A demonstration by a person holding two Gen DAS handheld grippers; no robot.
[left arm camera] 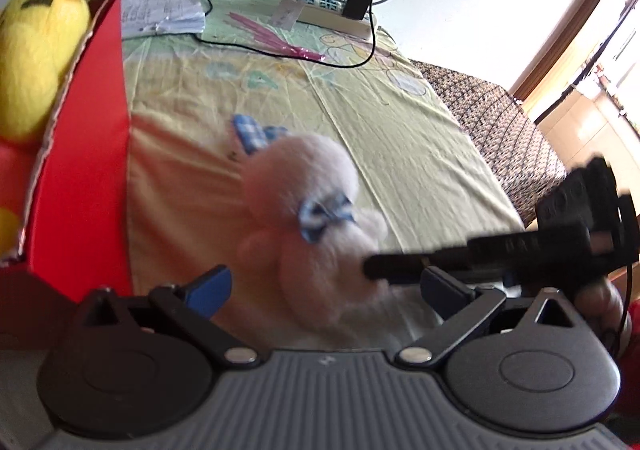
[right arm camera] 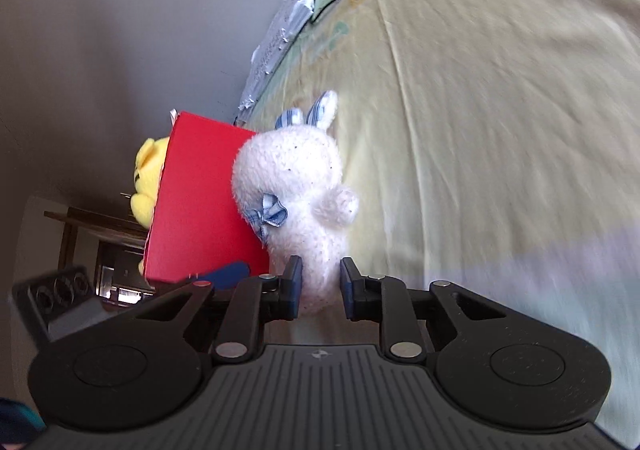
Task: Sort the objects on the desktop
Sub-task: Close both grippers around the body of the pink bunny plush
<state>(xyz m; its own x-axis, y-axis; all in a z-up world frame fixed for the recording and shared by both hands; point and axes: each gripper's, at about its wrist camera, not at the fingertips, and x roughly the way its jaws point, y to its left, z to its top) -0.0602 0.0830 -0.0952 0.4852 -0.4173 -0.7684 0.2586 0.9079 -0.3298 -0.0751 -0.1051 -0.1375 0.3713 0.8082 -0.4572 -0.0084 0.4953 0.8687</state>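
A white plush rabbit (right arm camera: 292,186) with blue checked ears and a blue bow is held by its lower end in my right gripper (right arm camera: 320,286), which is shut on it. The rabbit is close beside the red box (right arm camera: 200,202), outside its wall. A yellow plush toy (left arm camera: 36,50) sits inside the red box (left arm camera: 84,170). In the left wrist view the rabbit (left arm camera: 308,210) lies just ahead of my left gripper (left arm camera: 326,290), which is wide open and holds nothing. The right gripper (left arm camera: 384,266) reaches in from the right. Whether the rabbit touches the sheet is unclear.
A pale yellow-green printed sheet (left arm camera: 400,138) covers the surface. At the far end lie a stack of papers (left arm camera: 160,10), a pink wrapper (left arm camera: 276,38), and a power strip (left arm camera: 320,10) with a black charger (left arm camera: 356,2) and cable. A dark patterned seat (left arm camera: 500,130) borders the right edge.
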